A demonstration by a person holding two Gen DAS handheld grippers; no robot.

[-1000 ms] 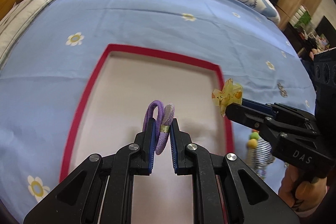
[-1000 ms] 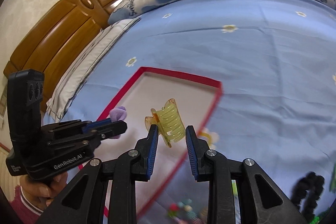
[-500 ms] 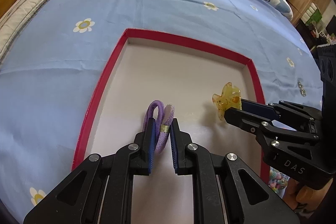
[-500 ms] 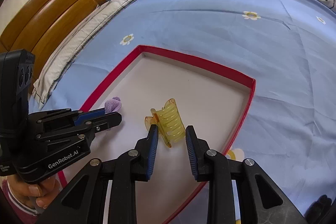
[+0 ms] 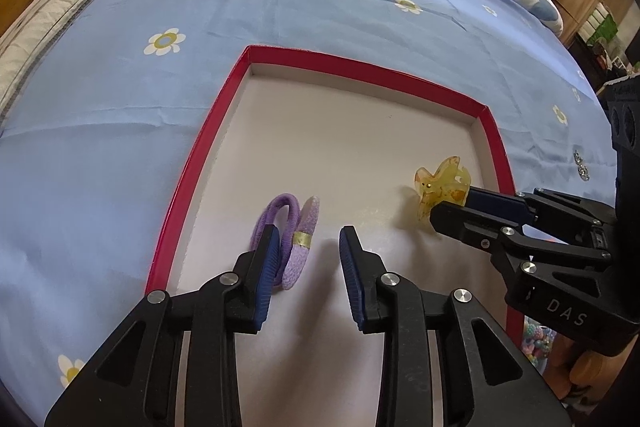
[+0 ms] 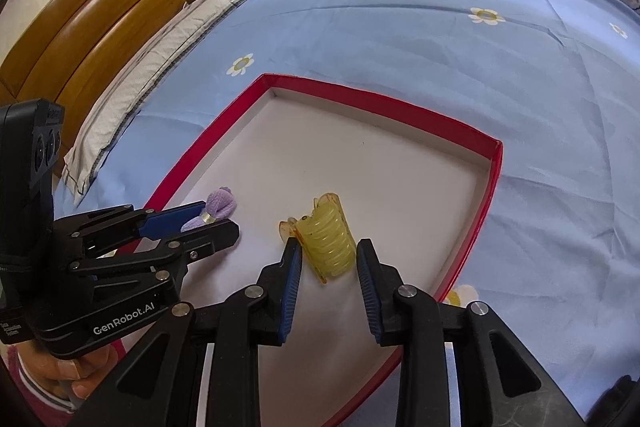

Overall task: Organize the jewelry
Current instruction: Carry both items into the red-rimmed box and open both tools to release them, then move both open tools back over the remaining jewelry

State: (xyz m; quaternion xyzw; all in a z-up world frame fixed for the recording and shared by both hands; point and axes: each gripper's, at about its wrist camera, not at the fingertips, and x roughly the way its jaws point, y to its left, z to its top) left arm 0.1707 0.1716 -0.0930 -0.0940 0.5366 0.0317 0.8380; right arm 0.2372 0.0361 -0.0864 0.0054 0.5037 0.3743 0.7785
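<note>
Left wrist view shows our left gripper (image 5: 310,255) low over the white floor of the red-rimmed box (image 5: 188,183), near its left edge. Its jaws stand well apart and grip nothing; the purple hair tie (image 5: 286,237) with its gold band leans against the inner face of the left finger, apparently resting on the box floor. We judge that the tie has been set down here so it lies inside the box, apart from the other piece.

Right wrist view shows our right gripper (image 6: 326,267) toward the box's right edge, jaws likewise spread. The yellow claw clip (image 6: 324,237) lies between the fingers on the box floor; it sits against the left pad while a gap shows at the right one, so we read it as released, not held.

Both pieces sit inside the box, well apart from each other, which suits sorting them side by side. The box rests on the blue flowered bedsheet (image 6: 440,39). More trinkets, blurred, show past the box's near right corner, so we judge that more items remain. Backing each gripper straight out should avoid dragging the tie or clip along.
</note>
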